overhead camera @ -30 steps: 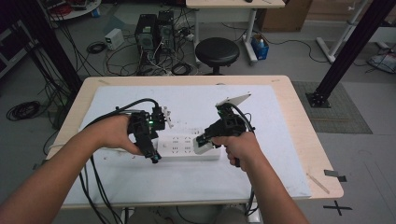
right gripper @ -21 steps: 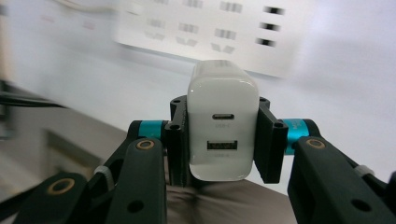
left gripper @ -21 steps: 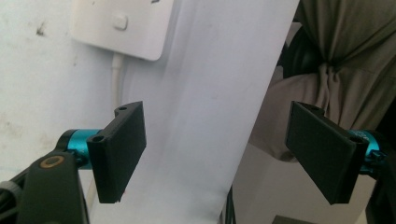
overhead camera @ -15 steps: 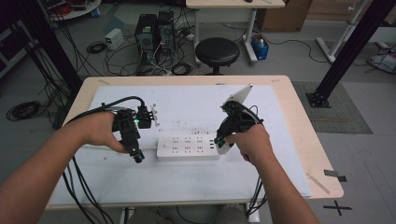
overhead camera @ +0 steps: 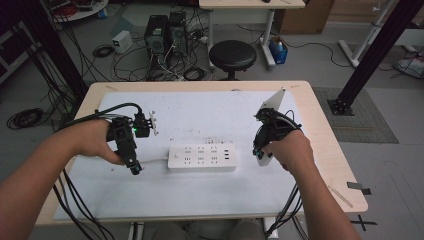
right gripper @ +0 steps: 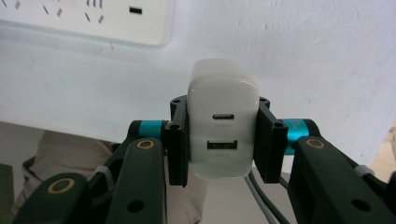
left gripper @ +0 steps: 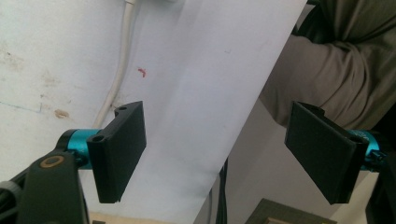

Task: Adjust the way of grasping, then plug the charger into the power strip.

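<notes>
A white power strip (overhead camera: 201,157) lies in the middle of the white sheet, its corner visible in the right gripper view (right gripper: 88,21). Its white cord (left gripper: 117,70) runs off to the left. My right gripper (right gripper: 223,135) is shut on a white USB charger (right gripper: 223,135), seen from its port end with two ports. In the high view that charger (overhead camera: 262,158) hangs just right of the strip, a little above the table. My left gripper (overhead camera: 135,167) stands open left of the strip near the cord, with nothing between its fingers (left gripper: 119,149).
A white sheet (overhead camera: 210,115) covers most of the wooden table (overhead camera: 330,145). Cables trail from both grippers over the near edge. Beyond the far edge stand a black stool (overhead camera: 232,54), computer cases (overhead camera: 165,32) and loose floor cables. A person's clothed legs (left gripper: 336,79) sit below the near edge.
Both hands have drawn apart from over the power strip: the left gripper moved left and open, the right gripper moved right with the charger held clear of the strip.
</notes>
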The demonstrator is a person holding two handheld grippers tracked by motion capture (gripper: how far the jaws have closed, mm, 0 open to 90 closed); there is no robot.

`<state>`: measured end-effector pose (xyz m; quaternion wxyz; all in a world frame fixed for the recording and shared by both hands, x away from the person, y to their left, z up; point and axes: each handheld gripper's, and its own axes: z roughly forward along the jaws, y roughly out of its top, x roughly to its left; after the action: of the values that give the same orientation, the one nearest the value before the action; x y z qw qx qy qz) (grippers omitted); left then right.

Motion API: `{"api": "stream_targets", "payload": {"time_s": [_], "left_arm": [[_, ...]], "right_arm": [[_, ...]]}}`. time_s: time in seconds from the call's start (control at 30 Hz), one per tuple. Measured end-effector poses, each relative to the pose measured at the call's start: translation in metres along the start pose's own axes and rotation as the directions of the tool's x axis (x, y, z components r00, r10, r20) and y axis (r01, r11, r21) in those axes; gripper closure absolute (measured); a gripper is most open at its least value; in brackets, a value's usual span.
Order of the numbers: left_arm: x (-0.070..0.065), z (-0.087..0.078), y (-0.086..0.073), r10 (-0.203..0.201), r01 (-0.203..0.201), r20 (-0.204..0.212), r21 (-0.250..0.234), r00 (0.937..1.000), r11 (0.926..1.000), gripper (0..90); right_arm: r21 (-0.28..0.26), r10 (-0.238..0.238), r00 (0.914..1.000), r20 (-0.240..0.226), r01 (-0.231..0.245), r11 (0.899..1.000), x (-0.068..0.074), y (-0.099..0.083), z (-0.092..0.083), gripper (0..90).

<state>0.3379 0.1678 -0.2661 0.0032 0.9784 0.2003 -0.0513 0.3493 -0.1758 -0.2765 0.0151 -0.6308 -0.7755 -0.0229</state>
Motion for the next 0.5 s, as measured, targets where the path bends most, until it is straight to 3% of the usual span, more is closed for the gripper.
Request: {"api": "stream_targets", "payload": {"time_s": [0.37, 0.5], "left_arm": [[-0.0018, 0.0015, -0.0001, 0.017, -0.017, 0.003, -0.019, 0.9998, 0.9997, 20.7], [-0.0015, 0.0013, -0.0012, 0.030, -0.030, 0.012, -0.005, 0.9995, 0.9995, 20.7]], "right_arm": [[-0.023, 0.009, 0.9999, -0.010, -0.009, 1.000, -0.0080, -0.0010, -0.0017, 61.7], [-0.017, -0.057, 0.9983, 0.014, 0.057, 0.998, -0.0090, -0.0010, -0.0028, 61.7]]}}
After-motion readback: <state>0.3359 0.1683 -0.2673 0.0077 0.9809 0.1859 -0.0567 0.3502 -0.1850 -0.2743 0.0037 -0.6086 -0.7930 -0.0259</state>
